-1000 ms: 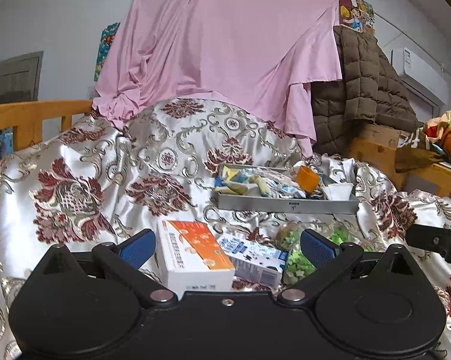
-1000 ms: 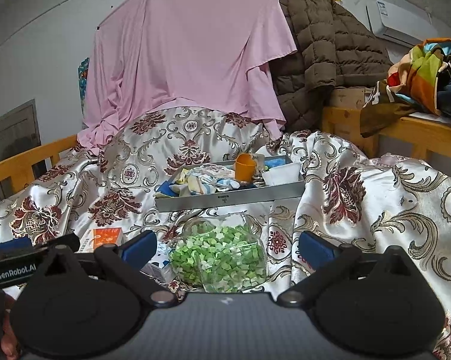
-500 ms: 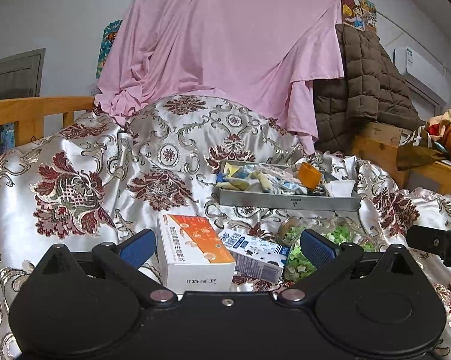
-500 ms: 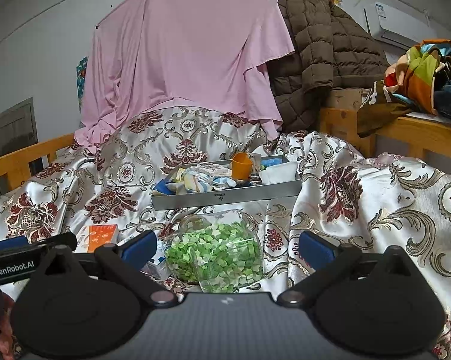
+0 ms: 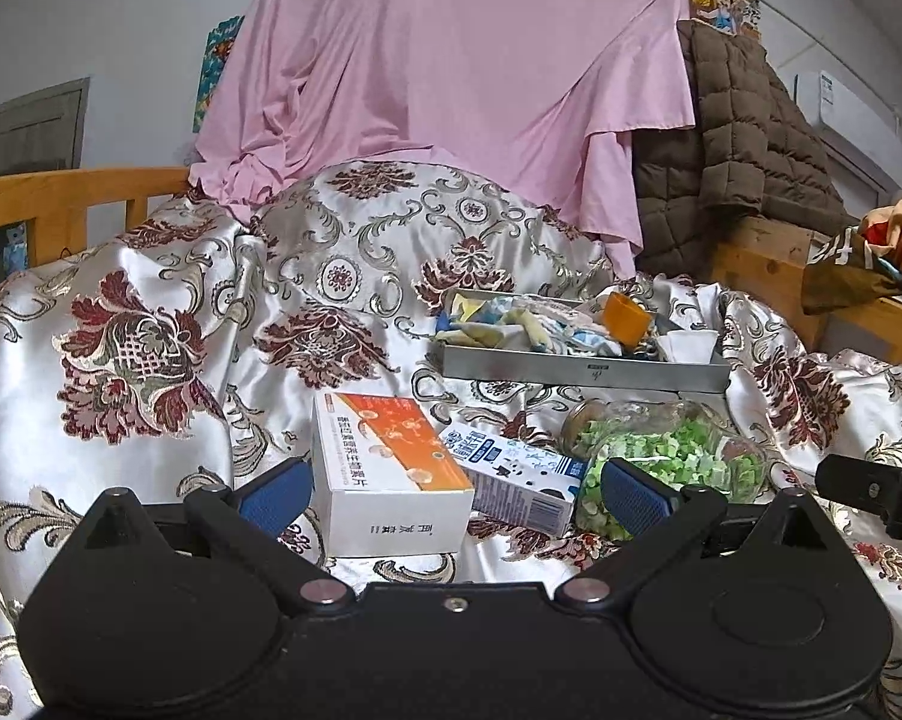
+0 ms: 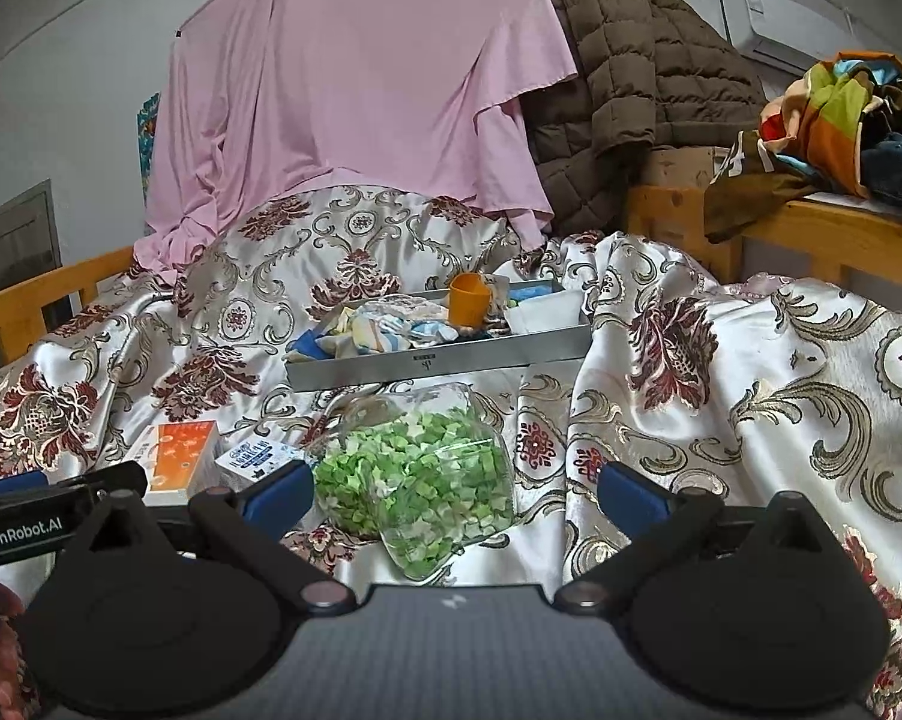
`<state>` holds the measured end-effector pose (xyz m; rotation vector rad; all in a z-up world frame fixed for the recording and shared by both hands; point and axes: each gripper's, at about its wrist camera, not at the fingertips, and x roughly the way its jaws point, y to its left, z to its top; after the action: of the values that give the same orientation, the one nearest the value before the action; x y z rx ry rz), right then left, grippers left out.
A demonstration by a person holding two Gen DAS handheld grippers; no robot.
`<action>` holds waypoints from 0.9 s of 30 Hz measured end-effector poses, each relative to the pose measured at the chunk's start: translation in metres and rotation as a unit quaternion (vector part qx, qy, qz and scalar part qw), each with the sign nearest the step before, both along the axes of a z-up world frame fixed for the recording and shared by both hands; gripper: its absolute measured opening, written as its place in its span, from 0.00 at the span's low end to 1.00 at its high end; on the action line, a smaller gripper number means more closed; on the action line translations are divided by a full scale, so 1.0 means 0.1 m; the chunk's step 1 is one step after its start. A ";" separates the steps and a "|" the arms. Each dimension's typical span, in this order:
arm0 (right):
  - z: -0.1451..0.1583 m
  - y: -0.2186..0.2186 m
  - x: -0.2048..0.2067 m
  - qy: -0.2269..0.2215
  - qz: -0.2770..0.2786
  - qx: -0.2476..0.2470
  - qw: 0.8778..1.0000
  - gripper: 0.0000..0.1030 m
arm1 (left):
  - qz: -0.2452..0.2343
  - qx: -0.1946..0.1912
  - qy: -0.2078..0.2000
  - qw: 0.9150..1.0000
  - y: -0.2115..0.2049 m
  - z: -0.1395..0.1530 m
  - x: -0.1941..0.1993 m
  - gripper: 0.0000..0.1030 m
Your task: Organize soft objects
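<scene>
Since the frames a second ago, both views have crept a little closer to the clutter on the bed, and nothing on the floral satin bedspread (image 5: 150, 420) has shifted. From my left gripper (image 5: 451, 489) I see the fingers (image 5: 273, 489) spread wide with nothing between their pads; the orange-and-white medicine box (image 5: 390, 474) lies in the lower centre of the frame just ahead of the gap, the blue-and-white milk carton (image 5: 511, 480) is tipped on its side touching its right edge, and right of that lies a glass jar of green paper stars (image 5: 667, 450). Behind them, centre right, the grey metal tray (image 5: 577, 366) holds a heap of soft cloth items (image 5: 529, 327) in its left part, an orange cup (image 5: 628, 318) and a white folded piece at its right end. At the right edge of this view I can see the tip of the other tool. From my right gripper (image 6: 454, 489) the fingers (image 6: 631, 492) are likewise wide apart and hold nothing; the jar lies on its side in the lower centre, between the fingers but clear of them as far as I can tell, with the box and carton at lower left and the tray beyond at mid frame. A pink sheet (image 6: 354, 90) hangs across the back, a brown quilted jacket (image 6: 631, 60) to its right.
</scene>
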<state>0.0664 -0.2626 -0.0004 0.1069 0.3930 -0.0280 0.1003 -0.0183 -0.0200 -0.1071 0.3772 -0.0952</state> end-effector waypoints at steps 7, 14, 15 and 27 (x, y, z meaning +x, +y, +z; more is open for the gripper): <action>-0.05 -0.01 0.03 0.005 -0.006 -0.002 1.000 1.00 | -0.004 0.006 -0.003 1.000 -0.01 -0.02 0.01 0.99; -0.05 -0.02 0.03 0.005 -0.009 -0.002 1.000 1.00 | -0.006 0.008 -0.005 1.000 -0.04 -0.02 0.00 0.99; -0.06 -0.02 0.04 0.006 -0.010 -0.003 1.000 1.00 | -0.006 0.008 -0.004 1.000 -0.05 -0.02 0.00 0.99; -0.10 -0.03 0.05 0.011 -0.015 -0.011 1.000 1.00 | -0.007 0.009 -0.003 1.000 -0.06 -0.04 0.00 0.99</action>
<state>0.0716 -0.2653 -0.0104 0.0914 0.4135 -0.0627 0.1005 -0.0247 -0.0235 -0.0860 0.3734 -0.1065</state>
